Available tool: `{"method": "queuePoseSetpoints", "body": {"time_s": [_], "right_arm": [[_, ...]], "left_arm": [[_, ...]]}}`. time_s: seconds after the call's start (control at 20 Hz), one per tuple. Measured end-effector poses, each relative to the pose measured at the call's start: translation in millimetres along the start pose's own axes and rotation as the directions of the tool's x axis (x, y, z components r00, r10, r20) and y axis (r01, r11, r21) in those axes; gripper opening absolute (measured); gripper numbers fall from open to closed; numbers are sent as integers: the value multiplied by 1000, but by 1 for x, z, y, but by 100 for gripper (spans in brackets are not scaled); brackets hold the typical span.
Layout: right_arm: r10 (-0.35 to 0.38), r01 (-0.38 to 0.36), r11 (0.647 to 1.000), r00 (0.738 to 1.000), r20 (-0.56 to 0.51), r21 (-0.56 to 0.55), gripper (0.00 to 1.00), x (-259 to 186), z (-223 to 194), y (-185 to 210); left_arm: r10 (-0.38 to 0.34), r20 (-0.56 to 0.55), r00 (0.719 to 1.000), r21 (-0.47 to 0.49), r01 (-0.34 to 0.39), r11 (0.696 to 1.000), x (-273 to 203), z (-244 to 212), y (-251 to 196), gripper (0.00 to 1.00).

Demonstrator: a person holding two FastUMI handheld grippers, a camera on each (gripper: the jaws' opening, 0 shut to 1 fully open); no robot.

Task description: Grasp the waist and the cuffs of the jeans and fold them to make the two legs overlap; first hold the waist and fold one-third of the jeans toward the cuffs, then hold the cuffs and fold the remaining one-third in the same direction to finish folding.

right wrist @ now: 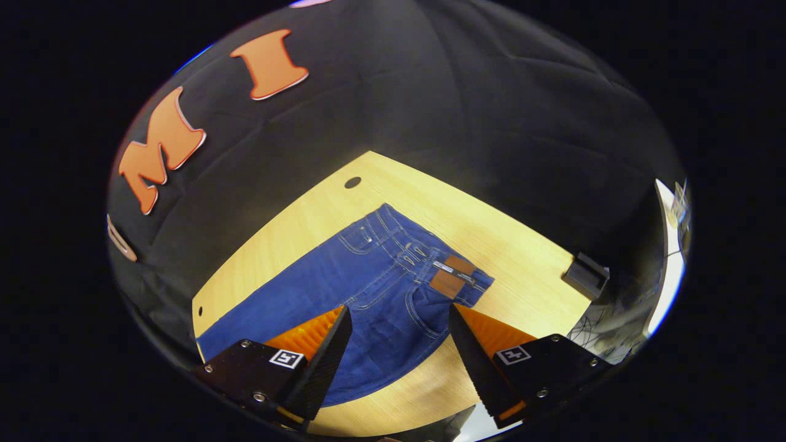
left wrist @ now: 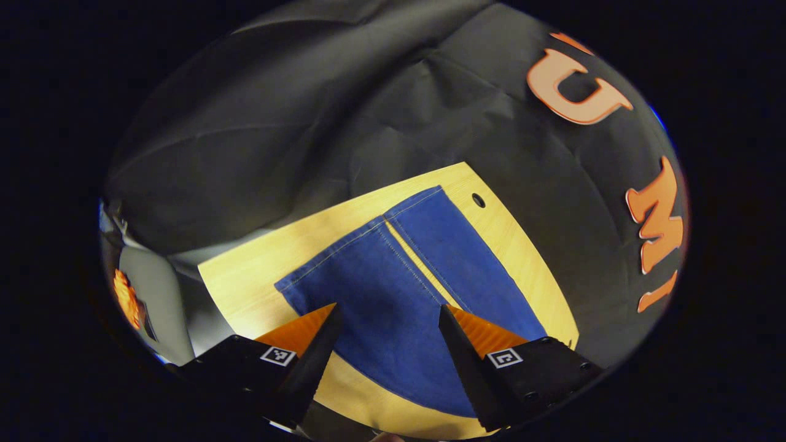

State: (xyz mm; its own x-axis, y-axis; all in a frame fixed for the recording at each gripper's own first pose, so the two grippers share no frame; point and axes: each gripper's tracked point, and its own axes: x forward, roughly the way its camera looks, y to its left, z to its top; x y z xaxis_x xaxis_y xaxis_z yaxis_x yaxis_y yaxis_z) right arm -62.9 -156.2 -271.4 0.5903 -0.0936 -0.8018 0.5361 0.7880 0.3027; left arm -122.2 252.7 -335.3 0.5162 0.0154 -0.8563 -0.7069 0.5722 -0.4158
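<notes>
Jeans [left wrist: 393,288] lie spread flat on the desk [left wrist: 258,276], the two legs side by side and not yet overlapped. In the left gripper view the left tool [left wrist: 388,316] hangs above the leg end with its jaws apart and nothing between them; the cuffs [left wrist: 362,236] sit toward 12 o'clock of it, and the legs run away from it along the 6-to-12 line. In the right gripper view the right tool [right wrist: 400,319] hovers over the hip area, jaws likewise apart and empty, with the waist [right wrist: 417,255] at about 1 o'clock and the legs trailing off toward 8 o'clock. So the garment's long axis runs between the two tools: the left one is nearer the cuffs, the right one nearer the waist. By my judgement, each should take its own end for the lengthwise fold. A small dark block [right wrist: 586,275] sits at the desk edge at 3 o'clock, well apart from the denim.
</notes>
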Motion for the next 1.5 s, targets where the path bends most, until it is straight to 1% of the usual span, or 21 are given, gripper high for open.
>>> {"method": "queuePoseSetpoints", "body": {"time_s": [0.1,0.15,0.25,0.4,0.5,0.65,0.7,0.75,0.8,1.0,1.1,1.2,1.25,1.3,1.4,1.45,1.5], "right_arm": [[6,-2,998,999,-46,70,98,10,-9,-8],[7,0,995,998,-70,100,98,15,-13,-12],[10,5,990,994,-108,141,98,24,-22,-20],[20,7,986,987,-157,167,98,33,-33,-25],[13,17,985,985,-172,171,98,40,-36,-30],[11,26,981,982,-187,194,98,48,-38,-38],[7,31,980,982,-188,199,98,50,-37,-42],[0,41,979,981,-196,202,98,53,-39,-46],[-2,45,977,980,-200,208,98,54,-40,-49],[3,49,970,977,-215,239,98,65,-46,-54],[-2,64,964,973,-232,259,98,71,-52,-56],[31,44,949,972,-233,312,98,76,-51,-48],[33,43,947,973,-230,317,98,80,-51,-47],[20,57,950,971,-240,308,98,82,-55,-49],[21,51,958,969,-245,284,98,81,-57,-49],[23,48,958,970,-244,282,98,81,-58,-49],[30,42,957,970,-243,285,98,79,-58,-49]], "left_arm": [[6,-34,999,-60,-8,998,2,-7,10,97],[-3,-46,999,-82,-1,997,4,-8,13,97],[-7,-60,998,-124,-1,992,7,-9,24,97],[1,-91,996,-163,-16,986,8,-11,40,97],[8,-102,995,-187,-27,982,9,-13,52,97],[-17,-127,992,-255,-16,967,18,-21,64,98],[-32,-130,991,-272,-4,962,20,-21,67,95],[-49,-133,990,-283,10,959,22,-21,69,98],[-59,-128,990,-290,20,957,25,-22,73,98],[-152,-70,986,-368,116,923,38,-8,66,94],[-182,-67,981,-362,146,921,45,-7,60,93],[-207,-70,976,-336,172,926,51,-4,51,92],[-216,-69,974,-329,182,927,55,-1,48,92],[-225,-72,972,-321,191,928,58,-1,44,91],[-229,-67,971,-320,196,927,63,2,40,86],[-237,-61,970,-323,206,924,64,3,38,81],[-240,-55,969,-327,210,921,66,4,37,81]]}}
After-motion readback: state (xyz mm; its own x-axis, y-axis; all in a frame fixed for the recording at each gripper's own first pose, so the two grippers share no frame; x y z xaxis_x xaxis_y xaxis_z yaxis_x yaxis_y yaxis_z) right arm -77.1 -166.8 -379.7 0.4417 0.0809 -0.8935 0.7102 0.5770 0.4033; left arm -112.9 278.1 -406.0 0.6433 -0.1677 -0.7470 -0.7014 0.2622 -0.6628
